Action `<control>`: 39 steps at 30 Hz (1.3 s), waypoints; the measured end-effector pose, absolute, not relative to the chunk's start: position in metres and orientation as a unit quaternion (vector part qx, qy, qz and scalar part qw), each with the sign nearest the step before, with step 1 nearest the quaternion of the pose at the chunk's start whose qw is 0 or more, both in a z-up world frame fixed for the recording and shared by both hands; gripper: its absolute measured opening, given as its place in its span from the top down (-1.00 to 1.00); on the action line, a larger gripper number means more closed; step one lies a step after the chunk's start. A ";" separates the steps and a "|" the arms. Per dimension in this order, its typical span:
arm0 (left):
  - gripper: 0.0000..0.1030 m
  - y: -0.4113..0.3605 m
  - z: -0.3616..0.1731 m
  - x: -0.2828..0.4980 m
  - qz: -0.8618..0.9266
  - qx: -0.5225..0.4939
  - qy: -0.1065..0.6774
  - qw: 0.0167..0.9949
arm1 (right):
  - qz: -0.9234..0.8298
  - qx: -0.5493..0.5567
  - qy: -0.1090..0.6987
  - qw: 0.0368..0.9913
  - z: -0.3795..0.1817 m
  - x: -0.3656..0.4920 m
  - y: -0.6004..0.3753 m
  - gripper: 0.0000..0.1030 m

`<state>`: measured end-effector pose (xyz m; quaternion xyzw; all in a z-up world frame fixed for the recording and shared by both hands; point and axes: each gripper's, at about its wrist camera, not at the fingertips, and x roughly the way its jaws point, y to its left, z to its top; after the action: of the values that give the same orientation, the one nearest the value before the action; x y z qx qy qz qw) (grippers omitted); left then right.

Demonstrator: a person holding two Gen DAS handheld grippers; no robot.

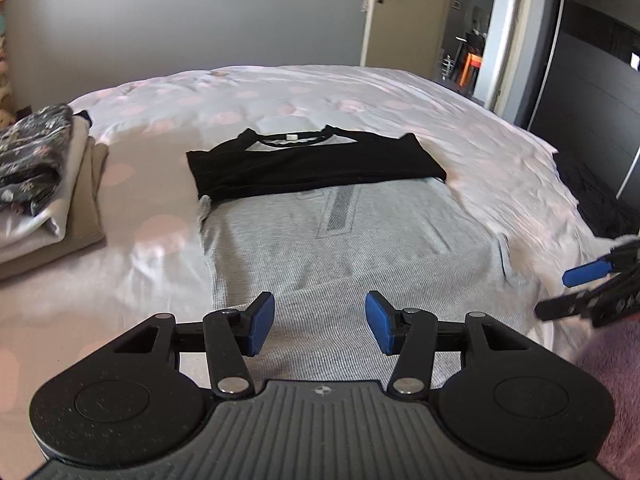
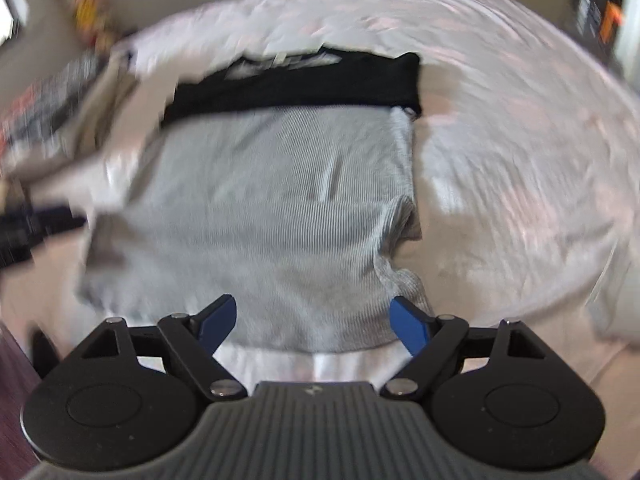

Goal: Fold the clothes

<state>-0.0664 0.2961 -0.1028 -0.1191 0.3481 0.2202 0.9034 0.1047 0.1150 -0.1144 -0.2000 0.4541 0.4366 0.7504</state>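
Note:
A grey shirt (image 1: 340,248) with black sleeves (image 1: 312,164) lies flat on the bed, its sleeves folded across the chest and its hem nearest me. My left gripper (image 1: 320,322) hovers open over the hem with nothing between its blue pads. At the right edge of the left wrist view the other gripper's blue pad (image 1: 586,272) shows beside the shirt's side. In the blurred right wrist view the same grey shirt (image 2: 260,208) fills the middle, and my right gripper (image 2: 314,324) stands wide open above its near hem, holding nothing.
A pale bedspread (image 1: 460,120) with pink spots covers the bed. A stack of folded clothes (image 1: 44,184) sits at the left. An open door (image 1: 404,12) and a dark wardrobe (image 1: 592,92) stand beyond the bed. A purple sleeve (image 1: 612,380) shows at the lower right.

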 end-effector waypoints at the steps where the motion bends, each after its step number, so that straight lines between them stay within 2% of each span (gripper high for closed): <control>1: 0.06 0.296 -0.104 -0.065 0.218 -0.118 0.352 0.903 | 0.437 -0.240 0.446 0.743 -0.119 0.097 0.122 -0.54; 5: 0.06 0.299 -0.109 -0.065 0.221 -0.127 0.360 0.898 | 0.440 -0.367 0.426 0.700 -0.141 0.075 0.144 -0.17; 12: 0.06 0.302 -0.112 -0.065 0.216 -0.131 0.365 0.896 | 0.429 -0.460 0.424 0.651 -0.169 0.064 0.162 -0.11; 17: 0.06 0.299 -0.114 -0.062 0.211 -0.123 0.375 0.894 | 0.420 -0.475 0.432 0.642 -0.179 0.069 0.171 -0.11; 19: 0.06 0.299 -0.115 -0.062 0.211 -0.124 0.375 0.894 | 0.418 -0.475 0.432 0.642 -0.180 0.071 0.172 -0.06; 21: 0.06 0.300 -0.115 -0.062 0.213 -0.127 0.376 0.893 | 0.418 -0.470 0.429 0.649 -0.179 0.073 0.169 0.14; 23: 0.06 0.301 -0.115 -0.063 0.212 -0.129 0.376 0.893 | 0.414 -0.465 0.425 0.657 -0.178 0.075 0.165 0.62; 26: 0.06 0.304 -0.116 -0.063 0.209 -0.136 0.378 0.892 | 0.410 -0.453 0.421 0.670 -0.175 0.079 0.160 0.80; 34: 0.06 0.322 -0.119 -0.072 0.211 -0.183 0.368 0.887 | 0.408 -0.365 0.413 0.728 -0.158 0.097 0.135 0.92; 39: 0.06 0.312 -0.115 -0.065 0.166 -0.166 0.372 0.898 | 0.408 -0.284 0.438 0.749 -0.151 0.117 0.129 0.94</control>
<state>-0.0647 0.3122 -0.1150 -0.1663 0.3723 0.1660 0.8979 0.1175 0.1294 -0.1511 -0.2842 0.4380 0.4076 0.7492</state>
